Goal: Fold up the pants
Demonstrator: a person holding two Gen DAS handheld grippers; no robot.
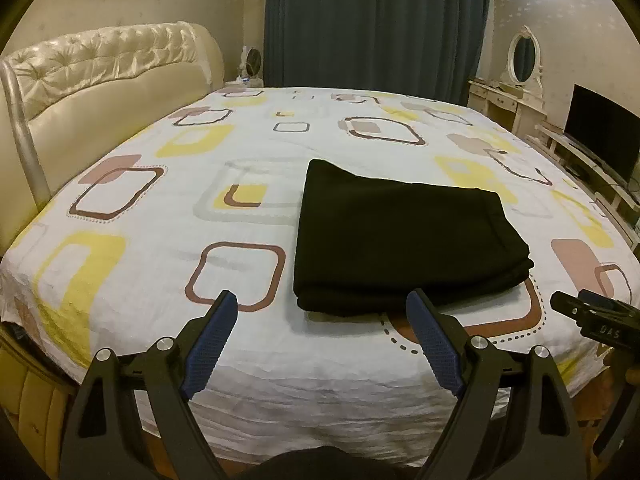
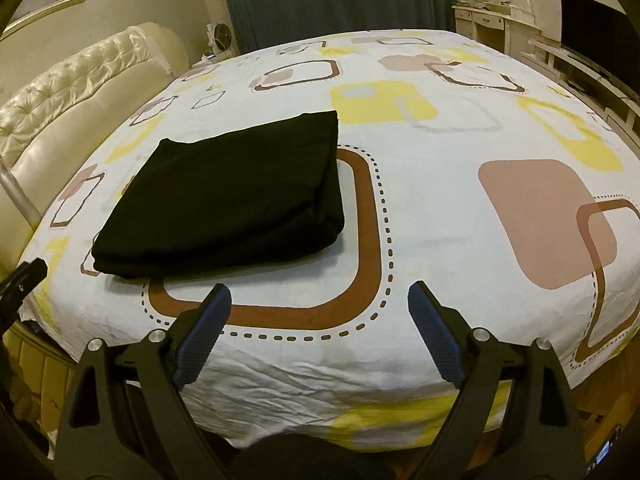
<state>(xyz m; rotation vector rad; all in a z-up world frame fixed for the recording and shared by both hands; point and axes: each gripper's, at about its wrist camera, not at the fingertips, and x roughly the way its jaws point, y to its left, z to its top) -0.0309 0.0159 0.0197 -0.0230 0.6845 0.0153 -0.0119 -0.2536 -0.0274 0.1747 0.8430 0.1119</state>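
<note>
1. Presently, the black soft-fabric folded pants (image 1: 404, 240) lie on the bed's patterned white sheet (image 1: 160, 208), near its front edge.
2. I find the left tongs (image 1: 322, 344) and right tongs (image 2: 318, 334) agape, empty.
3. Judged limp, light; I would grip the layered edge.

The pants (image 1: 404, 236) (image 2: 228, 196) are plain black. The sheet (image 1: 256, 364) (image 2: 432, 216) is white with rounded squares in yellow, brown, dusty pink and grey, some edged with dark dots. Both grippers (image 1: 322, 308) (image 2: 320, 300) are black with blue textured pads (image 1: 208, 348) (image 2: 200, 340). The headboard (image 1: 104, 80) (image 2: 80, 92) is glossy cream, the curtain (image 1: 372, 20) dark teal
</note>
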